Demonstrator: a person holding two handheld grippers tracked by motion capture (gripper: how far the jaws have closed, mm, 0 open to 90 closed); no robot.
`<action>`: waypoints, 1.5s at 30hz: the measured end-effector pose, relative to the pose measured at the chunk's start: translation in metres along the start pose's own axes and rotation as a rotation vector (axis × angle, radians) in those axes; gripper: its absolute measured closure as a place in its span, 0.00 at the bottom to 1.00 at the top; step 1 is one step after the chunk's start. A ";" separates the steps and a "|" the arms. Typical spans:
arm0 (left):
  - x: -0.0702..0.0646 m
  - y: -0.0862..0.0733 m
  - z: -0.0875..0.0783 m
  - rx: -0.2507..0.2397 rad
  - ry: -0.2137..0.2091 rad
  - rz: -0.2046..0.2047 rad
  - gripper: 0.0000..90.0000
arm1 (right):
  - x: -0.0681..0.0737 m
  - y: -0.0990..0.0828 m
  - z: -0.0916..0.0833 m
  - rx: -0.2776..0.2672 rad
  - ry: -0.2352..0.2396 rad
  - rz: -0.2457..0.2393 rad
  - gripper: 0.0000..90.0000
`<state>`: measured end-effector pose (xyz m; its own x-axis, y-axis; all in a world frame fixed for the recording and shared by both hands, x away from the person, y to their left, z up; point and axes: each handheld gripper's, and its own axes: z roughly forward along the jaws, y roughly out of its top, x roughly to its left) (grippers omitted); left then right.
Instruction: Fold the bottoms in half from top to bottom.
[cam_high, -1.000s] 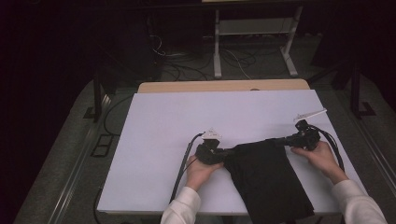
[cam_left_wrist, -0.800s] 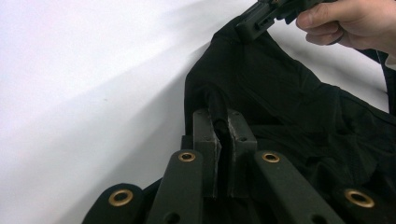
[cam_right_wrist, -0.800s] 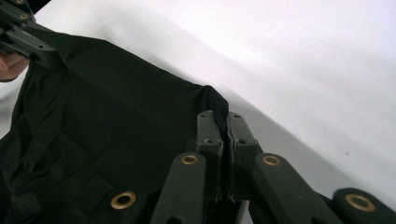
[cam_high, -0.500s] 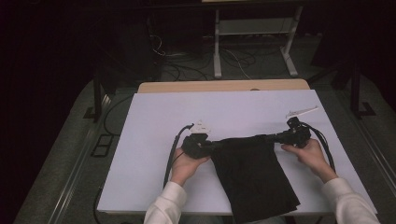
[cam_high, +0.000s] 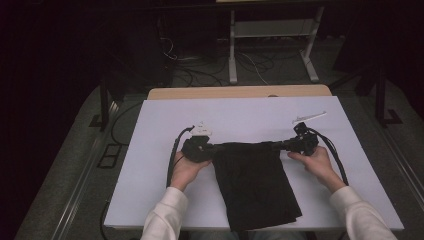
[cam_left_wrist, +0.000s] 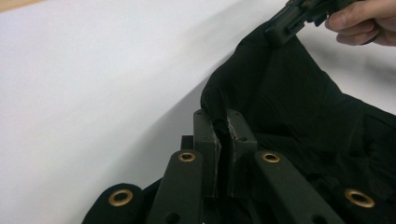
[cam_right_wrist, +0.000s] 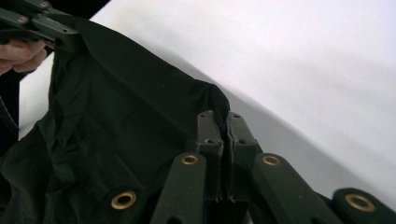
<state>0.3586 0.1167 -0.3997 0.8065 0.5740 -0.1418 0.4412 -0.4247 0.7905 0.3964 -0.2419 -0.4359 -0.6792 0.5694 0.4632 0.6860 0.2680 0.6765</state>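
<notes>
A black cloth (cam_high: 257, 185) lies on the white table (cam_high: 150, 150), stretched by its far edge between two hand-held grippers. My left gripper (cam_high: 214, 147) is shut on the cloth's far left corner; in the left gripper view (cam_left_wrist: 223, 126) the fabric (cam_left_wrist: 299, 107) is pinched between the two black jaws. My right gripper (cam_high: 276, 146) is shut on the far right corner, and the right gripper view (cam_right_wrist: 219, 119) has the cloth (cam_right_wrist: 116, 121) bunched in the closed jaws. The cloth's near end hangs toward the table's front edge.
A small white object (cam_high: 309, 117) lies on the table at the far right. A wooden strip (cam_high: 240, 92) runs along the table's far edge. Cables and a white stand (cam_high: 232, 45) fill the dark floor beyond.
Both grippers have carried the cloth's far edge to the left and slightly away from the person. The cloth has slid left across the table with them.
</notes>
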 end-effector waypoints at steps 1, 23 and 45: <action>0.002 0.001 -0.001 -0.002 0.003 0.007 0.93 | 0.000 0.001 0.001 -0.006 0.003 0.002 0.95; 0.047 0.021 -0.004 -0.039 0.011 0.055 0.93 | -0.004 0.026 0.026 -0.054 -0.046 0.064 0.95; 0.092 0.044 0.027 -0.025 0.056 0.069 0.93 | -0.037 0.064 0.041 -0.086 -0.118 0.118 0.94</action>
<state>0.4633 0.1318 -0.3937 0.8109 0.5828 -0.0534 0.3749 -0.4473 0.8120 0.4763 -0.2136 -0.4334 -0.5566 0.6817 0.4749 0.7306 0.1296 0.6704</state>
